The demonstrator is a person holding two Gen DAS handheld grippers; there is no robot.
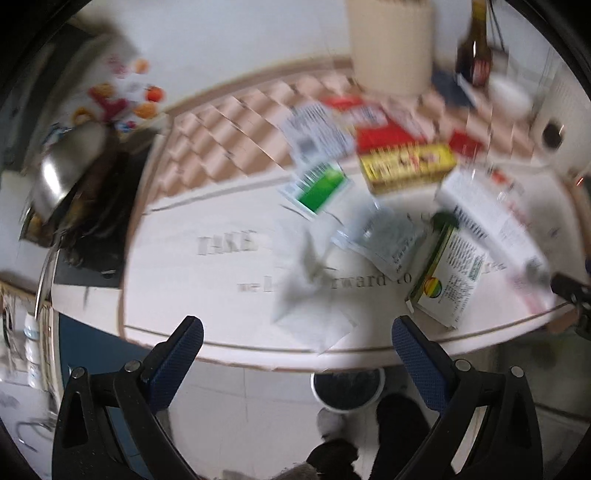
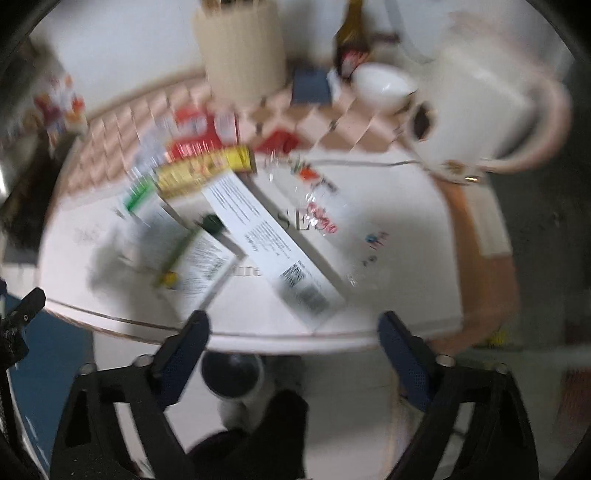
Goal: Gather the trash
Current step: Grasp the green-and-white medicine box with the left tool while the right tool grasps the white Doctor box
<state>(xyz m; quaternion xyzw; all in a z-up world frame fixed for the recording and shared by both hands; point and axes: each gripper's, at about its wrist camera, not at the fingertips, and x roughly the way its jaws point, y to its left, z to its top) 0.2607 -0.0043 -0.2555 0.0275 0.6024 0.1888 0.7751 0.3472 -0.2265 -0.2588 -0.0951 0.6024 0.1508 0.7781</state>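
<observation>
Both views are blurred by motion. Trash lies on a white table (image 1: 207, 266): a crumpled white tissue (image 1: 310, 295) near the front edge, a green and white box (image 1: 317, 188), a yellow box (image 1: 406, 166), a long white box (image 2: 273, 247), a green-edged carton (image 2: 195, 266) and a clear plastic wrapper (image 2: 317, 206). My left gripper (image 1: 297, 343) is open and empty, just in front of the tissue. My right gripper (image 2: 293, 339) is open and empty, at the near end of the long white box. A white bin (image 1: 347, 391) with a dark liner stands on the floor under the table edge; it also shows in the right wrist view (image 2: 232, 376).
A cream cylinder (image 2: 243, 51), a dark bottle (image 2: 351, 33), a white bowl (image 2: 384, 85) and a white appliance (image 2: 472, 107) stand at the table's back. A metal pot (image 1: 62, 173) sits on a stove at the left. A person's dark feet (image 1: 399, 424) are by the bin.
</observation>
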